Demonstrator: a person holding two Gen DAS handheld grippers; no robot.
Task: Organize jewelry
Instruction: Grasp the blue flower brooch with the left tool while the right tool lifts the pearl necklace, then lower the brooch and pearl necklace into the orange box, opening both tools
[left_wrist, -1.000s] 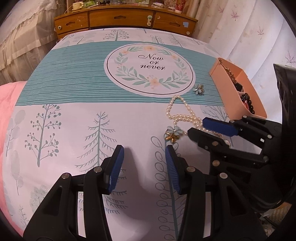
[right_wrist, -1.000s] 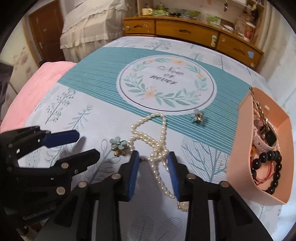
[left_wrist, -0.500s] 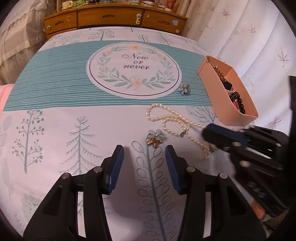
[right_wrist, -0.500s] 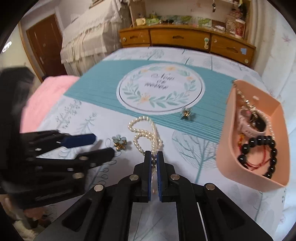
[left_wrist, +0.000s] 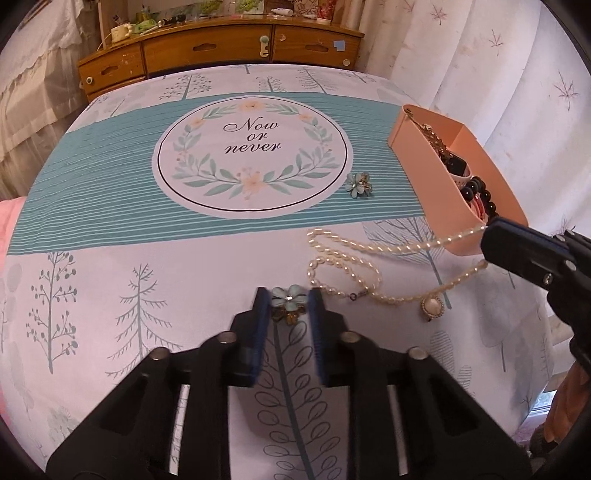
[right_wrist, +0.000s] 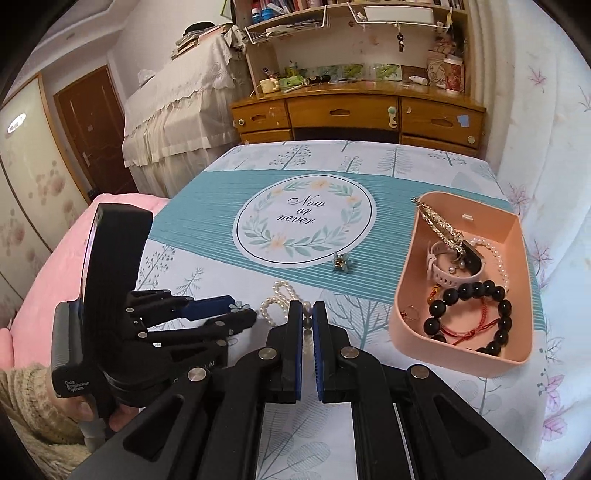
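Note:
A blue flower brooch (left_wrist: 290, 301) lies on the tree-print bedspread between the pads of my left gripper (left_wrist: 289, 295). The jaws are closing and meet its petals. In the right wrist view the same brooch (right_wrist: 239, 305) shows at the left gripper (right_wrist: 245, 310). My right gripper (right_wrist: 306, 314) is shut on a pearl necklace (right_wrist: 280, 291) and holds one end above the bed. The pearl necklace (left_wrist: 343, 254) rises to the right gripper (left_wrist: 487, 240), and its round pendant (left_wrist: 432, 307) still rests on the cloth. A second flower brooch (left_wrist: 358, 184) lies near the pink tray (left_wrist: 424, 177).
The pink tray (right_wrist: 406, 314) at the right holds a black bead bracelet (right_wrist: 476, 291), a watch and a gold chain. A wooden desk (right_wrist: 354, 110) with drawers stands past the bed. At the left lies a pink blanket (right_wrist: 55, 266). A sleeved hand (right_wrist: 22, 398) holds the left gripper.
The left gripper came forward onto the near brooch and its jaws narrowed around it. The right gripper shut on the necklace, then rose to the right, drawing the strand up.

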